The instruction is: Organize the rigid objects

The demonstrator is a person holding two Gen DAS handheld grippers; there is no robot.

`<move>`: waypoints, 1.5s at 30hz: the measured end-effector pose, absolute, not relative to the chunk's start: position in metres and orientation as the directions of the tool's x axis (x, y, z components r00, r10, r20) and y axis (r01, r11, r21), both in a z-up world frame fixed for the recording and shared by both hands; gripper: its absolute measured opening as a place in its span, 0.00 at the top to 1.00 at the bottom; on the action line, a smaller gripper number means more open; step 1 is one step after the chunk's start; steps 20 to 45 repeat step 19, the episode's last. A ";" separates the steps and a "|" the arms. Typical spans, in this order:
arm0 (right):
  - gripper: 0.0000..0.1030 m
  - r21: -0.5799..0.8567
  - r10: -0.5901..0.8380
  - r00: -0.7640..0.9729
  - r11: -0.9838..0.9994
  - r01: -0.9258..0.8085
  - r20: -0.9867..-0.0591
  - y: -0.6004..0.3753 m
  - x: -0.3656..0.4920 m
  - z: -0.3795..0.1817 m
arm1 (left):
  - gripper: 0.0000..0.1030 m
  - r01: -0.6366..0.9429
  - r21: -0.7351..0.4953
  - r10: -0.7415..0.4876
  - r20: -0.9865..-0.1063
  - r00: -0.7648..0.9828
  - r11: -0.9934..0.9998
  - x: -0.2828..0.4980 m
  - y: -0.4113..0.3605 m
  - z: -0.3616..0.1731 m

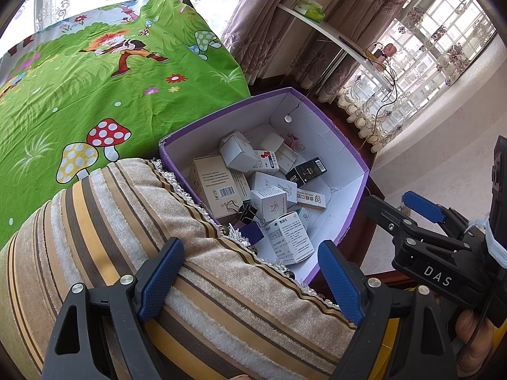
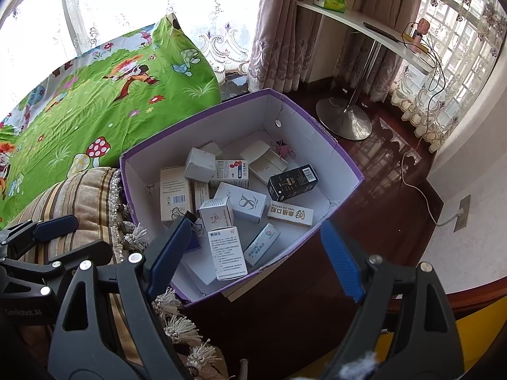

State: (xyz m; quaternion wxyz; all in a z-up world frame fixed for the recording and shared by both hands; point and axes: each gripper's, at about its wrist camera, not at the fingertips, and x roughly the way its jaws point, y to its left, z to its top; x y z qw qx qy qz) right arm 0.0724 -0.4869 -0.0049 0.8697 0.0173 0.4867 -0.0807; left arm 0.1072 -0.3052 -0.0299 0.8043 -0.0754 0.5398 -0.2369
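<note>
A purple cardboard box [image 1: 320, 117] with white inner walls holds several small white cartons, a black carton [image 1: 306, 171] and black binder clips [image 1: 247, 211]. It also shows in the right wrist view [image 2: 320, 139], with the black carton [image 2: 292, 182] and a pink binder clip [image 2: 283, 148]. My left gripper [image 1: 252, 280] is open and empty above a striped cushion, beside the box's near edge. My right gripper [image 2: 256, 253] is open and empty above the box's near corner. It also shows in the left wrist view [image 1: 412, 212] at the right.
A striped tasselled cushion [image 1: 126, 221] lies left of the box. A green cartoon sheet [image 1: 95, 79] covers the bed behind. A white side table [image 2: 364, 22] on a metal base [image 2: 343, 120] stands by the curtains. A cable [image 2: 418, 190] runs across the dark wood floor.
</note>
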 end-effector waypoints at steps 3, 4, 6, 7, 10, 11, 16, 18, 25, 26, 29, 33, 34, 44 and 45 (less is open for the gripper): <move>0.16 -0.048 -0.124 0.514 0.986 0.157 -0.849 -0.487 0.072 -0.005 | 0.15 0.301 -0.377 -0.463 -0.833 0.305 0.876 0.107 -0.305 -0.031; 0.16 -0.048 -0.123 0.513 0.986 0.157 -0.849 -0.487 0.072 -0.005 | 0.15 0.300 -0.377 -0.463 -0.832 0.305 0.876 0.107 -0.305 -0.031; 0.16 -0.049 -0.123 0.513 0.986 0.157 -0.849 -0.487 0.072 -0.005 | 0.15 0.301 -0.376 -0.462 -0.833 0.305 0.876 0.107 -0.305 -0.030; 0.16 -0.048 -0.123 0.513 0.986 0.157 -0.849 -0.487 0.072 -0.005 | 0.15 0.301 -0.376 -0.462 -0.833 0.305 0.876 0.107 -0.305 -0.031; 0.16 -0.048 -0.123 0.513 0.986 0.158 -0.850 -0.487 0.072 -0.005 | 0.15 0.301 -0.376 -0.462 -0.833 0.305 0.876 0.107 -0.305 -0.030; 0.16 -0.048 -0.123 0.513 0.986 0.157 -0.850 -0.488 0.072 -0.005 | 0.15 0.301 -0.376 -0.462 -0.833 0.305 0.877 0.107 -0.305 -0.030; 0.16 -0.045 -0.123 0.512 0.986 0.161 -0.850 -0.489 0.072 -0.006 | 0.15 0.326 -0.344 -0.446 -0.833 0.327 0.881 0.104 -0.308 -0.029; 0.16 -0.042 -0.122 0.511 0.985 0.165 -0.851 -0.490 0.070 -0.006 | 0.15 0.340 -0.330 -0.441 -0.834 0.333 0.881 0.104 -0.309 -0.028; 0.16 -0.042 -0.123 0.512 0.985 0.167 -0.850 -0.490 0.070 -0.006 | 0.14 0.341 -0.335 -0.446 -0.831 0.333 0.879 0.104 -0.307 -0.027; 0.16 -0.042 -0.123 0.512 0.985 0.167 -0.850 -0.490 0.070 -0.006 | 0.14 0.341 -0.335 -0.446 -0.831 0.333 0.879 0.104 -0.307 -0.027; 0.16 -0.042 -0.123 0.512 0.985 0.167 -0.850 -0.490 0.070 -0.006 | 0.14 0.341 -0.335 -0.446 -0.831 0.333 0.879 0.104 -0.307 -0.027; 0.16 -0.042 -0.123 0.512 0.985 0.167 -0.850 -0.490 0.070 -0.006 | 0.14 0.341 -0.335 -0.446 -0.831 0.333 0.879 0.104 -0.307 -0.027; 0.16 -0.042 -0.123 0.512 0.985 0.167 -0.850 -0.490 0.070 -0.006 | 0.14 0.341 -0.335 -0.446 -0.831 0.333 0.879 0.104 -0.307 -0.027; 0.16 -0.042 -0.123 0.512 0.985 0.167 -0.850 -0.490 0.070 -0.006 | 0.14 0.341 -0.335 -0.446 -0.831 0.333 0.879 0.104 -0.307 -0.027; 0.16 -0.042 -0.123 0.512 0.985 0.167 -0.850 -0.490 0.070 -0.006 | 0.14 0.341 -0.335 -0.446 -0.831 0.333 0.879 0.104 -0.307 -0.027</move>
